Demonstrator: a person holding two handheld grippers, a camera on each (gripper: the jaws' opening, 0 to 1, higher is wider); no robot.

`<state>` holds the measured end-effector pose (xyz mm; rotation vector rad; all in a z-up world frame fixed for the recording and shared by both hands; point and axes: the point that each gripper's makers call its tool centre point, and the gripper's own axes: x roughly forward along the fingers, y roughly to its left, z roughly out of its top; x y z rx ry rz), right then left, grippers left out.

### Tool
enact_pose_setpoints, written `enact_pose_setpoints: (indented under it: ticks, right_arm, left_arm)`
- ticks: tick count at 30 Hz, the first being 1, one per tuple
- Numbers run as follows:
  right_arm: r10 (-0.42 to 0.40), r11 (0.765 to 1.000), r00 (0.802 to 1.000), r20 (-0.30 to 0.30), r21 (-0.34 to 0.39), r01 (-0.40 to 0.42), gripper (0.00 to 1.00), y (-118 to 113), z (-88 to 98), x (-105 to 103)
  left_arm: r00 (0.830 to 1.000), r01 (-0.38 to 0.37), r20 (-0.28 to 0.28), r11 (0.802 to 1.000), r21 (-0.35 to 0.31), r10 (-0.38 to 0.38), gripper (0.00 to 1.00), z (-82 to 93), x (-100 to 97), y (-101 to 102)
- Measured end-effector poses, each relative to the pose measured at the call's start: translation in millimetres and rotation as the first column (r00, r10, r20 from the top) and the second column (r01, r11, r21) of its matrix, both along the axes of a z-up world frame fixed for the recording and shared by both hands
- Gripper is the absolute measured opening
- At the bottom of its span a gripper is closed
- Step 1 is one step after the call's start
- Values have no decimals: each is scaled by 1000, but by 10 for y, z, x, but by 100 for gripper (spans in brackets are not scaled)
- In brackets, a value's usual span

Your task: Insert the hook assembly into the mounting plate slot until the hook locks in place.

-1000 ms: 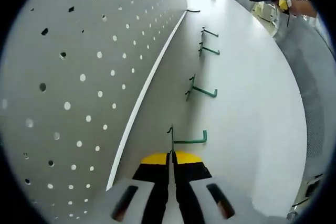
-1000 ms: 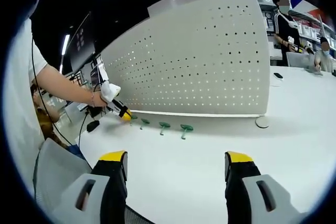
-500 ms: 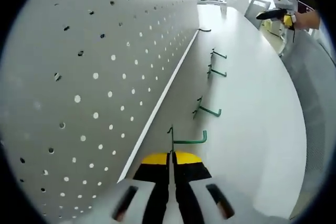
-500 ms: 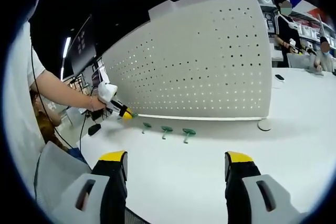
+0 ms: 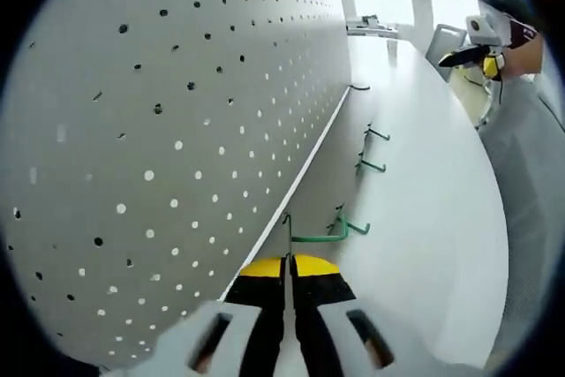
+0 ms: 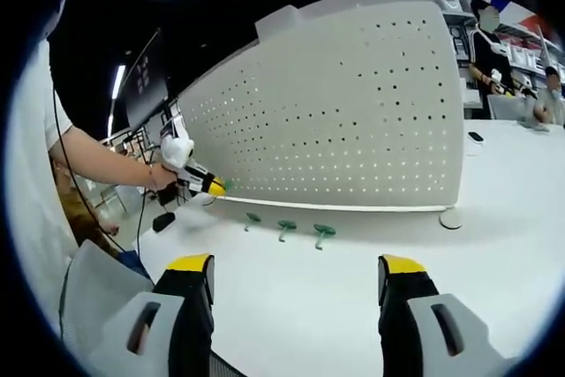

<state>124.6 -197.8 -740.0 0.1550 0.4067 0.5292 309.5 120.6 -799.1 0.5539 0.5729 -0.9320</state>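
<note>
At the far left stands the pegboard (image 5: 159,130), a tall white panel full of small holes, rising from the table (image 5: 424,245) at a thin base strip. Just right of it, the left gripper (image 5: 288,264) is pinched tight on a green hook (image 5: 311,237), held lifted near the board's lower rows. So the step in hand looks like the carry to the board, with the insertion not yet made (the hook's back end is hard to make out against the jaw tips). The next move probably calls for lining that end up with a hole and pushing in squarely until it seats.

Further right, three spare hooks (image 5: 371,149) lie in a row on the table close beside the base strip, so a low approach could knock them. Beyond them the table is bare and wide. The right gripper (image 6: 296,275) waits well back with its jaws spread wide and holding nothing, leaving open room.
</note>
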Motion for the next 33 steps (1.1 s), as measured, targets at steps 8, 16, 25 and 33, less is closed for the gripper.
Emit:
enact_pose_setpoints:
  ticks: [8,16,25,33]
  right_arm:
    - [10,1000,1000,19,11,-11,73,39,67,-7]
    - [22,999,999,32,23,-23,73,78,107,-55]
    - [29,999,998,48,38,-31,73,106,152,-80]
    - [39,998,997,72,50,-43,73,124,228,-94]
  left_arm:
    - [999,-36,37,998,-52,38,1,205,-42,-32]
    - [997,-48,63,994,-98,54,1,318,-146,-75]
    - [992,-66,94,983,-169,82,1,551,-250,-174]
    - [986,-74,127,968,-240,106,1,768,-371,-317]
